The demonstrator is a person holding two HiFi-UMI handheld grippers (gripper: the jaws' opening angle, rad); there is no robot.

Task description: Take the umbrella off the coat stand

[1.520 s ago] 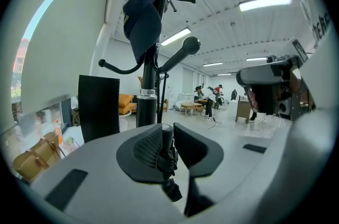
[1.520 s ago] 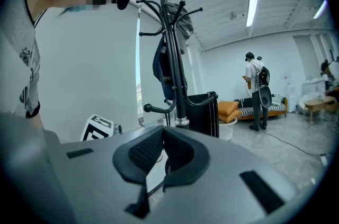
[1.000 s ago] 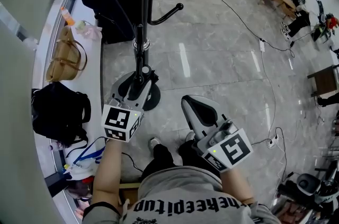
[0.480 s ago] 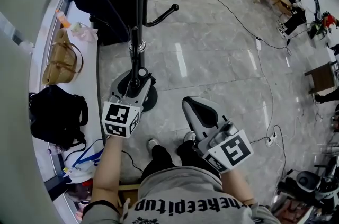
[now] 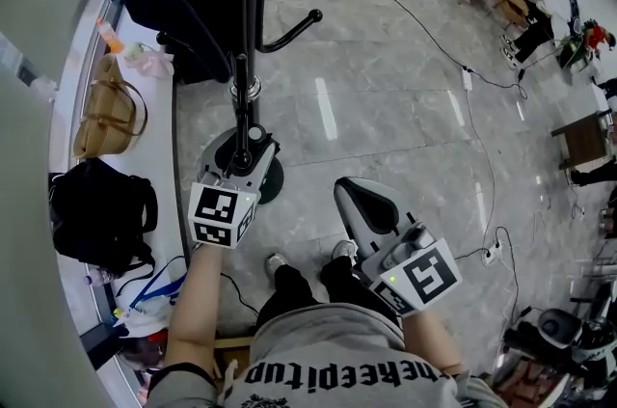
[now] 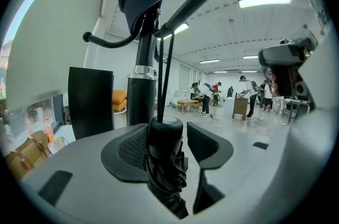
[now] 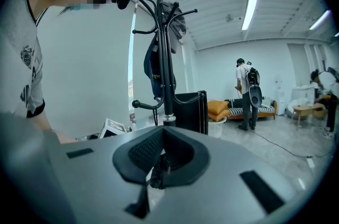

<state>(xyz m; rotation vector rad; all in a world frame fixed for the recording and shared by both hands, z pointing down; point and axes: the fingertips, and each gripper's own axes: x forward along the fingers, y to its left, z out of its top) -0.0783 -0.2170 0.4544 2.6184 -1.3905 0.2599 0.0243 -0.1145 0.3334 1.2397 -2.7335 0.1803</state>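
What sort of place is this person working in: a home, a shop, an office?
Most likely a large open office or lab, not a home. Long strip lights run along the ceiling, the polished stone floor stretches far back, and several people stand around tables in the distance.

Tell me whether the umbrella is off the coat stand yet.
No, the umbrella hangs by its cord from a hook of the coat stand in the left gripper view.
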